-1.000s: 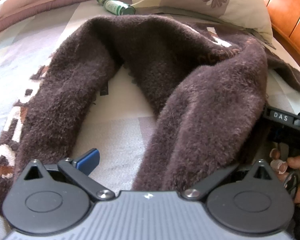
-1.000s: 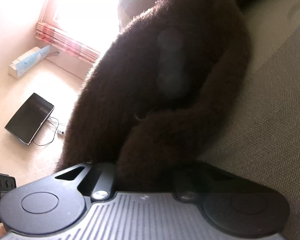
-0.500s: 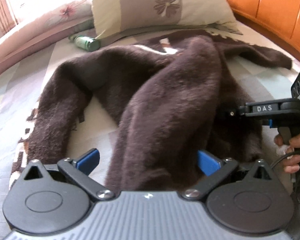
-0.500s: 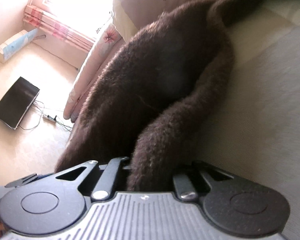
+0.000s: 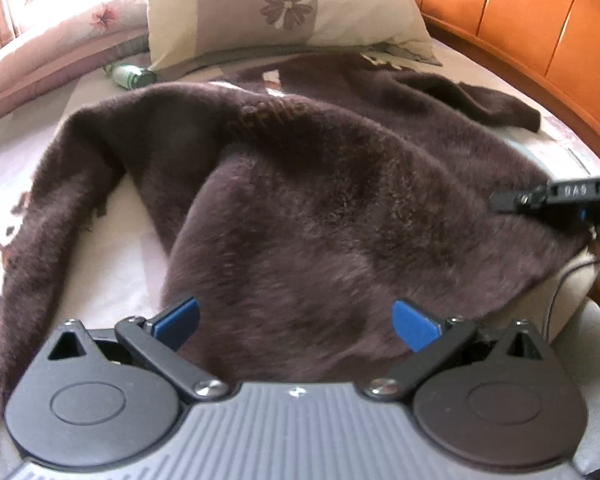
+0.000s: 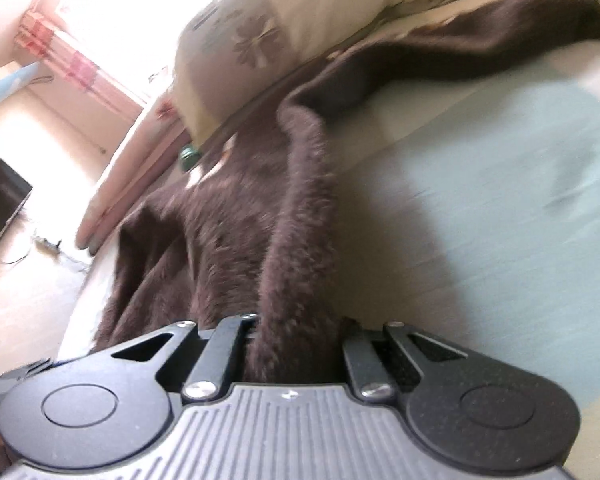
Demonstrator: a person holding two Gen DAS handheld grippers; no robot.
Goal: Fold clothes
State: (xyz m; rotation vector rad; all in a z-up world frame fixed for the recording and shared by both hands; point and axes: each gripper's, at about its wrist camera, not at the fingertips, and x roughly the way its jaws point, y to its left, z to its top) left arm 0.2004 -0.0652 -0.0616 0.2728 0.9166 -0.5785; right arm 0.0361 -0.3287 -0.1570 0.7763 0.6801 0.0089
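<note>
Nearest in the left wrist view, the left gripper (image 5: 296,322) has its blue pads (image 5: 414,324) spread wide apart over the fuzzy dark brown sweater (image 5: 320,200), gripping nothing. The sweater lies heaped across the pale bedsheet (image 5: 120,248), one part trailing down the left side, where white and brown pattern shows at its edge, and a sleeve reaching far right toward the orange wooden headboard (image 5: 540,32).

At the right edge of that view the right gripper (image 5: 556,196) appears from the side, at the sweater's edge. Its own camera settles the matter: the right gripper (image 6: 296,332) is clenched on a thick fold of the sweater (image 6: 292,220), which rises straight out from between the fingers.

Farther off, a floral pillow (image 5: 284,8) rests at the head of the bed, with a small green bottle (image 5: 130,76) just beside its left corner. Only the right wrist view takes in the floor, a dark flat screen (image 6: 0,204) lying there, and the bright window.
</note>
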